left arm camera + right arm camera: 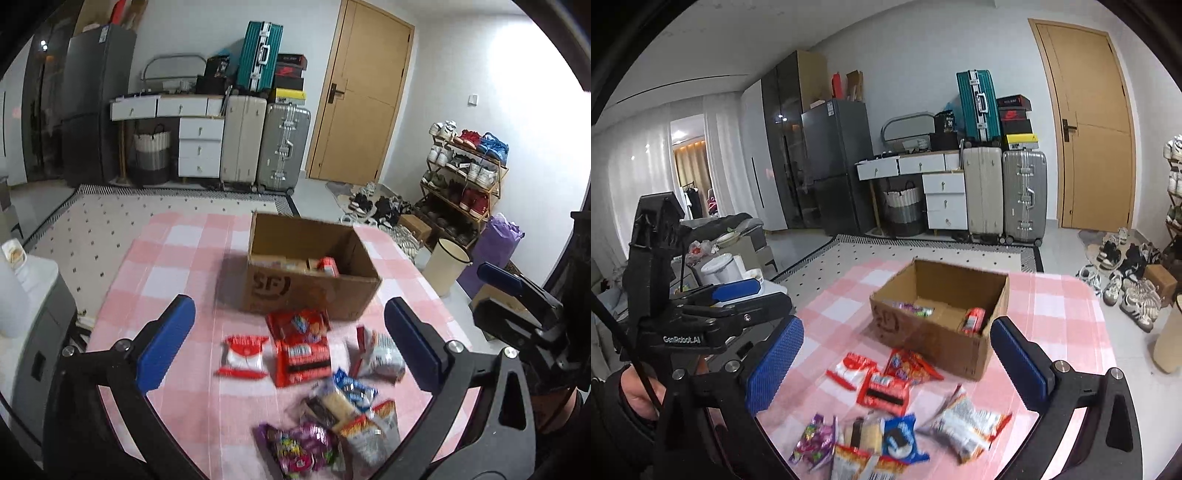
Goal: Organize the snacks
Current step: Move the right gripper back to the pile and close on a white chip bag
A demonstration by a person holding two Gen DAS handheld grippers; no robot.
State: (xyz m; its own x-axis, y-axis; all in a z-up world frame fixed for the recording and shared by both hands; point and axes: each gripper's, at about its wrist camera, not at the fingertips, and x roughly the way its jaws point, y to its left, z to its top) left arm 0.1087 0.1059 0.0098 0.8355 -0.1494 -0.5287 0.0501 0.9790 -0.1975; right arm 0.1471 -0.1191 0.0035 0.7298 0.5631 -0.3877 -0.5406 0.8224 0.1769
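Observation:
An open cardboard box (310, 291) (934, 332) stands on the pink checked tablecloth (177, 258) with a red snack (328, 266) (973, 320) and a purple one (916, 308) inside. Several snack packets lie in front of it: red packs (301, 347) (886, 387), a red-white bag (242, 356), a silver bag (967, 424), a blue cookie pack (899, 439), a purple candy bag (299, 448) (812, 441). My left gripper (290, 341) is open and empty above the packets. My right gripper (897, 369) is open and empty above them too; it also shows at the right of the left wrist view (517, 295).
Suitcases (264, 147), a white drawer unit (199, 147) and a fridge (96, 103) line the back wall beside a wooden door (362, 96). A shoe rack (461, 177), a cream bin (447, 266) and a purple bag (495, 243) stand right of the table.

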